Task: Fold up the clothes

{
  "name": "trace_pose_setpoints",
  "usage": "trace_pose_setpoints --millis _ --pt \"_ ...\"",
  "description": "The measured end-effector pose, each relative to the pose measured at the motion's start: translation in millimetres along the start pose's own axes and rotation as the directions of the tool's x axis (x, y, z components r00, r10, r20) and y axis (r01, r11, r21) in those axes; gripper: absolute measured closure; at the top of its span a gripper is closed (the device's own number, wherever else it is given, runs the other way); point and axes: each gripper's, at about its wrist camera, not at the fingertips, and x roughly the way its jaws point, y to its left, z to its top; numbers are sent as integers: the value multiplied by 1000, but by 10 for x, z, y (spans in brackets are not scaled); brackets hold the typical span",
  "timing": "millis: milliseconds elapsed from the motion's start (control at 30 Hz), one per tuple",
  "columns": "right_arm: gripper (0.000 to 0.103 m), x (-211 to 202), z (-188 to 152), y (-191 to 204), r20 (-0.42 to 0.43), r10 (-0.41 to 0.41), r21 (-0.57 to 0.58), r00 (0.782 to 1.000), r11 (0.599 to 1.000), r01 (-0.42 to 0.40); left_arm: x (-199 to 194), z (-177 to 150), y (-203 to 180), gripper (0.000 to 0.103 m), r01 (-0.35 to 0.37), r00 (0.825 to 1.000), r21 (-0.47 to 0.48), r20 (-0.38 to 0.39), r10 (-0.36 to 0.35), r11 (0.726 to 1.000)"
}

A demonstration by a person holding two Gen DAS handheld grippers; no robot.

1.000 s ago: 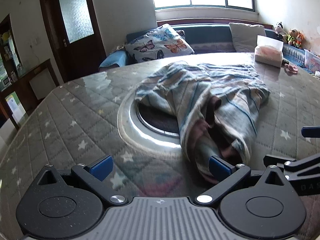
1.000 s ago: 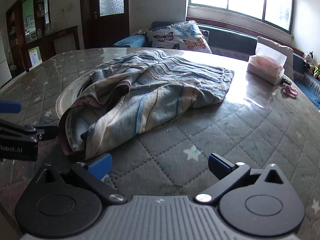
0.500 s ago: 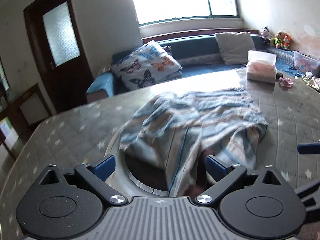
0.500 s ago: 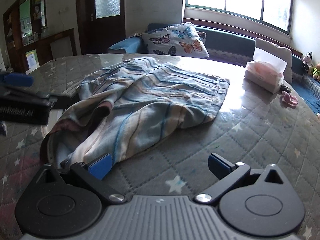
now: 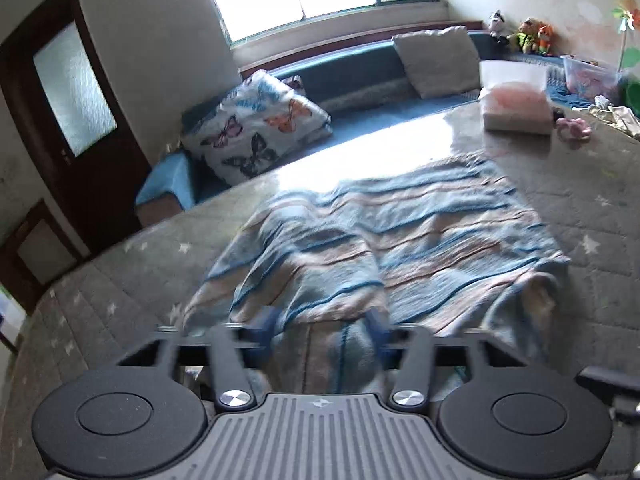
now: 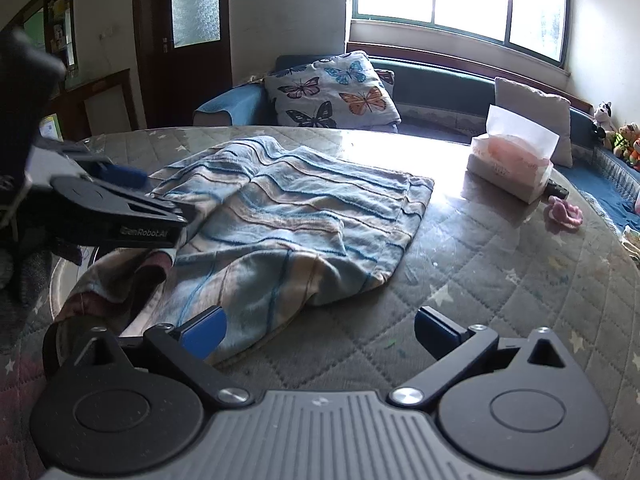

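**Closing on the striped garment's near hem**

Lying rumpled across the middle of the quilted counter (image 6: 500, 280), the striped garment (image 6: 304, 220) reaches the lower centre of the left wrist view. The left hand-held gripper (image 5: 324, 330) is closing, cloth bunched between its blue pads. The right hand-held gripper (image 6: 320, 328) stands released, its left pad touching the garment's near edge. A tissue box (image 6: 512, 164) sits at upper right.

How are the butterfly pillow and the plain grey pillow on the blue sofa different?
The white butterfly-print pillow is covered in colourful butterflies; the plain grey pillow has no pattern. The butterfly pillow sits near the sofa's armrest end by the door, while the grey one leans farther along, behind the pink tissue box. Both are soft, squarish cushions resting on the blue sofa under the window.
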Motion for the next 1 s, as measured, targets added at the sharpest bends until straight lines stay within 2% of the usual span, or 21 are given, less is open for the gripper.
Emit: trace_pose_setpoints --millis 100,267,333,433,633,667,700,767,1000 --pt "6 21 78 15 11 14 -7 1000 1000 -14 -25 -70 241 96 -4 1000 -65 -5 3 998" --pt "14 144 223 124 12 51 -31 999 998 -51 -116 -209 667 101 -71 997 -152 -14 70 986" --pt "21 210 292 187 17 67 -39 998 997 -67 -182 -229 768 101 -58 998 -178 -12 57 982" --pt "24 316 379 251 10 82 -39 997 996 -82 -263 -219 813 100 -29 1000 -184 3 30 982" --pt "25 679 449 416 -46 85 -100 995 991 -89 -274 -107 663 95 69 997 -161 35 -64 985" --pt "25 732 446 442 -52 85 -114 995 989 -90 -253 -91 657 90 76 997 -160 33 -72 984" --pt "25 774 446 468 -52 85 -127 995 988 -91 -231 -74 656 78 84 996 -160 30 -80 984" --pt "24 838 458 506 -49 91 -146 995 985 -97 -206 -43 668 66 93 996 -157 31 -89 983" --pt "24 902 589 646 2 153 -184 988 971 -150 -220 49 739 54 154 987 -147 65 -145 977"
